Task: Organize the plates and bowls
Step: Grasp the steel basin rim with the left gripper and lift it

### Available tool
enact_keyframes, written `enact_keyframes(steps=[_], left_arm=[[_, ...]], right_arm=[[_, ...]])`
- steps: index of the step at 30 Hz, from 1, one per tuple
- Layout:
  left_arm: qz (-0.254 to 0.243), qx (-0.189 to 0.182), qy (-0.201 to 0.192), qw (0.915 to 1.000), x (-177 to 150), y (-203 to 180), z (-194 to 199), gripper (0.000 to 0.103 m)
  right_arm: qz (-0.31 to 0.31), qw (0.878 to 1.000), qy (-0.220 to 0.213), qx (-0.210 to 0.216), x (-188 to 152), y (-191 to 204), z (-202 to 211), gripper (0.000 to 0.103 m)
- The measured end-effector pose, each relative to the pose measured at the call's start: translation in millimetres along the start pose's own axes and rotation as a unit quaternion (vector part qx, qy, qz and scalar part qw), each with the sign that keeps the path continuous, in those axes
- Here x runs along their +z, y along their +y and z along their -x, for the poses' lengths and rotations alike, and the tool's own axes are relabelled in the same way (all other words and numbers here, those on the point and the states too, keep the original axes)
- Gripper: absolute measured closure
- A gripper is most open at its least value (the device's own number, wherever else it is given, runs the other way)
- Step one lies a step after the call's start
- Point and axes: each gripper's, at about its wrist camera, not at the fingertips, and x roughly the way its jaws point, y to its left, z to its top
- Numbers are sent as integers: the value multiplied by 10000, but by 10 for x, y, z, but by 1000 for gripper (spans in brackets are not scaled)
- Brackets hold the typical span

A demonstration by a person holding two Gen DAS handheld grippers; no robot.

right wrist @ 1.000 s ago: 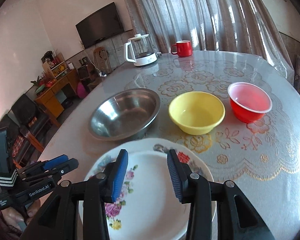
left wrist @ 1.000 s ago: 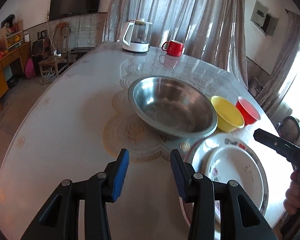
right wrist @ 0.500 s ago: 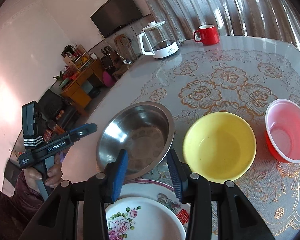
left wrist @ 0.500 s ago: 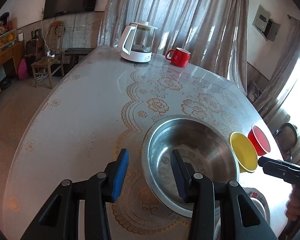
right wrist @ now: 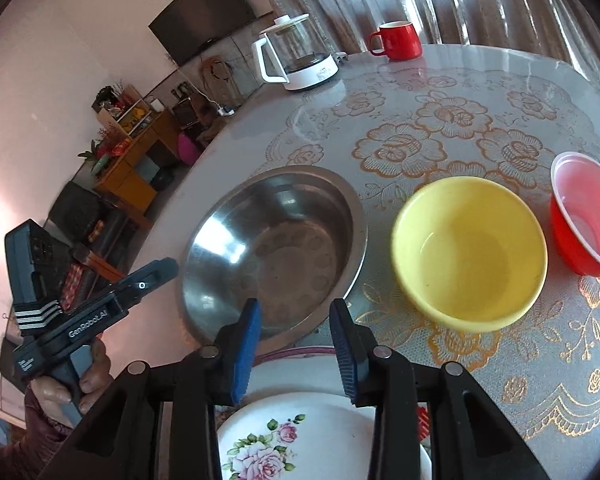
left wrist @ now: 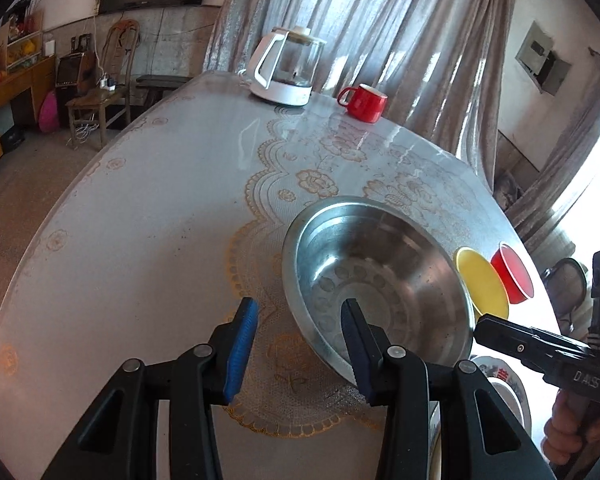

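Note:
A steel bowl (left wrist: 380, 276) sits mid-table; it also shows in the right wrist view (right wrist: 276, 248). A yellow bowl (right wrist: 470, 252) and a red plastic bowl (right wrist: 586, 220) stand to its right. Stacked floral plates (right wrist: 300, 436) lie at the near edge. My left gripper (left wrist: 300, 334) is open, its jaws either side of the steel bowl's near left rim, one finger over the inside. My right gripper (right wrist: 294, 340) is open and empty, above the plates' far edge by the steel bowl's near rim.
A glass kettle (left wrist: 286, 70) and a red mug (left wrist: 364, 102) stand at the far side of the round table (left wrist: 140, 216). Chairs and cabinets stand on the floor to the left. Curtains hang behind.
Both grippers moved forward from over the plates toward the steel bowl. The left gripper's jaws now stand at the bowl's rim. Both stayed open.

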Motion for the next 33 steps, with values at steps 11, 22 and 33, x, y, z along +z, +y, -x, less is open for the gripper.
enact_keyframes(steps=[11, 22, 33], left_arm=[[-162, -12, 147, 9998, 14, -131, -219, 81], [-57, 68, 91, 9999, 9, -153, -222, 71], [-204, 135, 148, 9996, -4, -181, -300, 79]], right_arm=[[99, 9994, 108, -303, 41, 86, -271, 90], [-251, 9991, -297, -144, -37, -77, 127, 73], [-546, 9978, -200, -328, -46, -212, -49, 78]])
